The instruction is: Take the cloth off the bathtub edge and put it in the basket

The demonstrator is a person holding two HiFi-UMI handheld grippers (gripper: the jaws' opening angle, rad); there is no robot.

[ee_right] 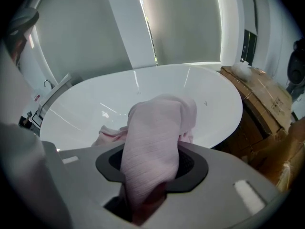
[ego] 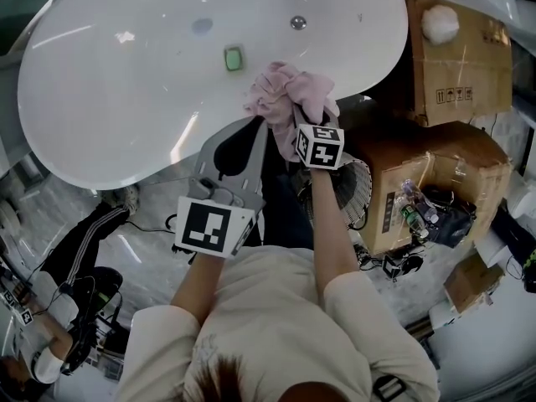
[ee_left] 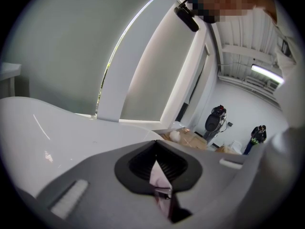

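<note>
A pink cloth [ego: 289, 92] lies bunched on the near rim of the white bathtub [ego: 100, 141]. My right gripper [ego: 291, 117] is shut on it. In the right gripper view the cloth [ee_right: 157, 123] bulges up out of the right gripper [ee_right: 150, 173], above the tub [ee_right: 214, 113]. My left gripper [ego: 254, 126] reaches the cloth's left side. In the left gripper view the left gripper [ee_left: 157, 168] is shut, with a thin fold of the cloth [ee_left: 159, 179] pinched between the jaws. A round white wire thing [ego: 356, 182], possibly the basket, sits under my right forearm.
Two cardboard boxes [ego: 456, 57] [ego: 444, 178] stand right of the tub, with bottles and bags [ego: 435, 212] beside them. A small green object [ego: 233, 58] and the drain [ego: 297, 22] lie in the tub. A person's legs [ego: 92, 241] show at lower left.
</note>
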